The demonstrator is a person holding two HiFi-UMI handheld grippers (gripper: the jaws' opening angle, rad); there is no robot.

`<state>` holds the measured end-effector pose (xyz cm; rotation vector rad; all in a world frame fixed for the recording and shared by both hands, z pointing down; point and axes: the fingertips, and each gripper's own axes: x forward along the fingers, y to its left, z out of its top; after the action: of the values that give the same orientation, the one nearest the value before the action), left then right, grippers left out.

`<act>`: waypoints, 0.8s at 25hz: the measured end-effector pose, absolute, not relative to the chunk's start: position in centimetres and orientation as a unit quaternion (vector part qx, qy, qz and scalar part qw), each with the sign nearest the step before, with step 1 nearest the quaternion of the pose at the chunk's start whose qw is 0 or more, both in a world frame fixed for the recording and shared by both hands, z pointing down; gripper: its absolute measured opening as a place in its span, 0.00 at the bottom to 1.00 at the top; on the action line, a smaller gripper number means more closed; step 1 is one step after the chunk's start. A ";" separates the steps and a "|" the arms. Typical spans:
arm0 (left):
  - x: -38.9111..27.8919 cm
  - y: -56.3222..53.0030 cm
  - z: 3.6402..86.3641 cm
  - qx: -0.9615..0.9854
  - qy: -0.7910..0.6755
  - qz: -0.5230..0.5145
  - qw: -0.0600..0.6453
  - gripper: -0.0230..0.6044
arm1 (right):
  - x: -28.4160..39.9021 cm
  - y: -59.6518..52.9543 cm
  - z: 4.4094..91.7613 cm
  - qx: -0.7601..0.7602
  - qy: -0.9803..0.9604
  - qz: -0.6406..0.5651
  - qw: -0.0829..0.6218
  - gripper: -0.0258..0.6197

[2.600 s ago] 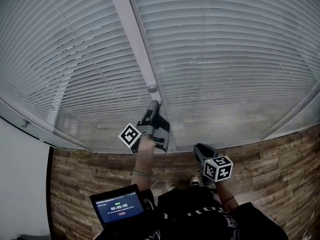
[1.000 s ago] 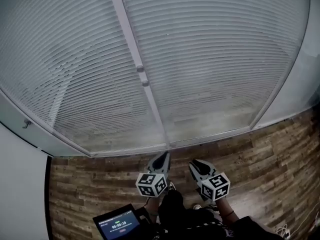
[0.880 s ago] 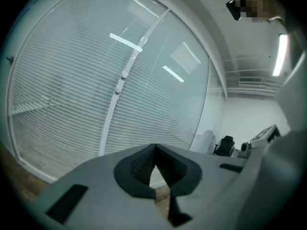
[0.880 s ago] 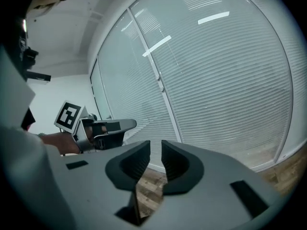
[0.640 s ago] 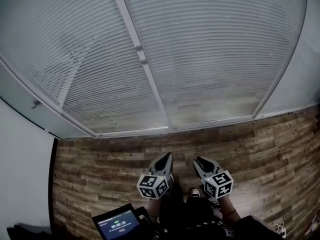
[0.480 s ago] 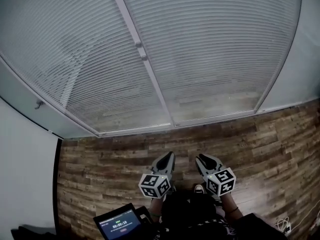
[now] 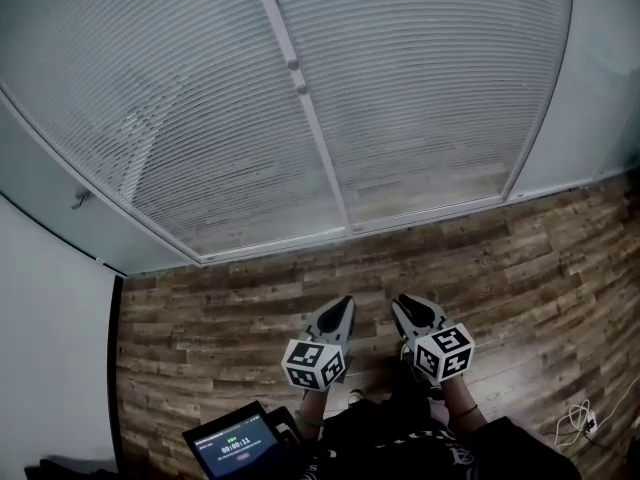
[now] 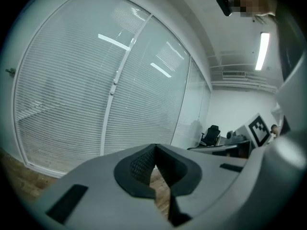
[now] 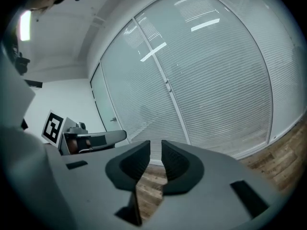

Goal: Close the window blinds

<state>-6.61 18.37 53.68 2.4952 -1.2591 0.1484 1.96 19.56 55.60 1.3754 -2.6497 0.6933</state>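
Down low over the wooden floor [image 7: 220,298] with the left gripper [image 7: 343,306], jaws clenched tip to tip on nothing. Just beside it, the right gripper [image 7: 408,304], jaws a narrow crack apart, empty too. Both aimed ahead at the window. Well apart from both, up ahead, the blinds [image 7: 180,118]: hanging on either side of a white post [image 7: 320,143], slats lying long-ways across, left to right, stacked from the floor up, looking turned shut. Two small knobs [image 7: 296,73] on the post. Down at the lower left, a tablet [image 7: 235,443], screen lit.
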 end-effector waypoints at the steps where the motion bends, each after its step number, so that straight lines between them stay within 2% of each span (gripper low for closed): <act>1: -7.6 20.0 53.7 0.880 -0.440 0.052 0.171 0.04 | 0.7 21.2 55.6 0.450 -0.863 0.228 0.035 0.15; 8: -14.3 28.3 54.9 0.886 -0.426 0.046 0.178 0.04 | -7.0 30.5 56.4 0.455 -0.861 0.225 0.039 0.15; 20: -15.8 34.6 54.1 0.903 -0.402 0.026 0.148 0.04 | -7.2 37.1 55.3 0.489 -0.849 0.199 0.014 0.15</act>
<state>-15.81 34.62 54.06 2.5981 -1.1579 0.0750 -7.19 37.06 55.27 1.5215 -2.6442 0.6200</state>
